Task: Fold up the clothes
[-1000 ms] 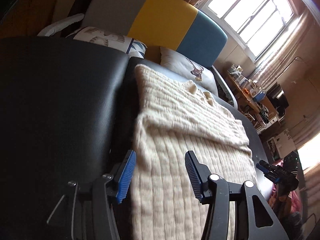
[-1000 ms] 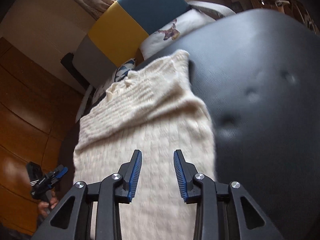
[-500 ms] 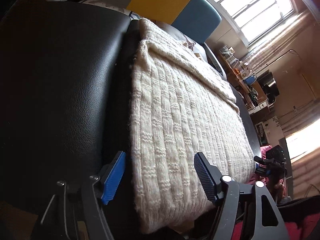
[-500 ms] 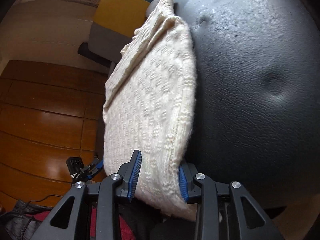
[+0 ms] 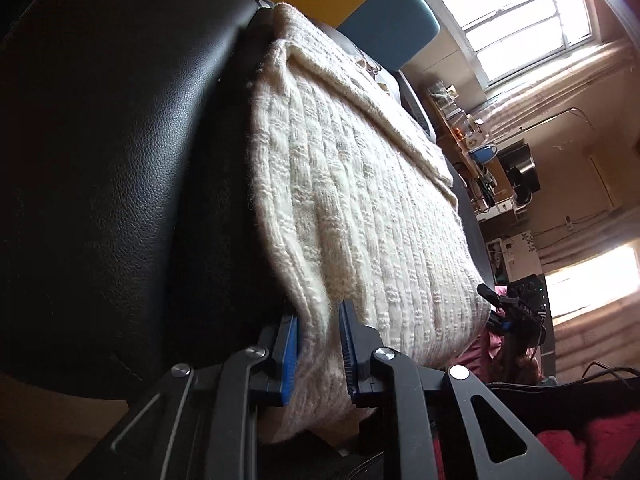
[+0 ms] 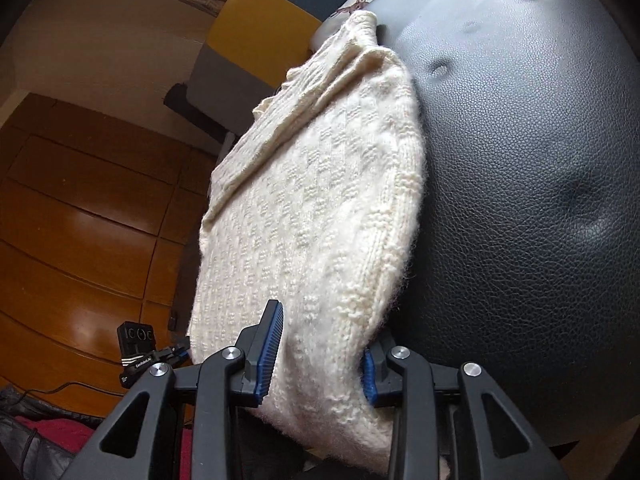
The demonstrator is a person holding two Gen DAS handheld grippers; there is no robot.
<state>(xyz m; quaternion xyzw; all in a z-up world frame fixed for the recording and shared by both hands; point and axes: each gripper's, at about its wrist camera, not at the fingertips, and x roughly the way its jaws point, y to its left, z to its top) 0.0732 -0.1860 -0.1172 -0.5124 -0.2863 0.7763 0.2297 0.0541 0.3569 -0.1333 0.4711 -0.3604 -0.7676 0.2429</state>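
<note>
The cream sweater's near hem is clamped between the left gripper's and right gripper's fingers.

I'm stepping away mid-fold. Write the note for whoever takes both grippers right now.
Left gripper: shut on the near hem of the cream sweater, at its left corner.
Right gripper: shut on the sweater's right near corner.
The sweater lies flat on the black leather seat, its hem hanging over the front edge.
Done: one fold lies across the far half; both corners gripped.
Left: probably lift both corners together, carry the hem toward the far end, then smooth it.
</note>
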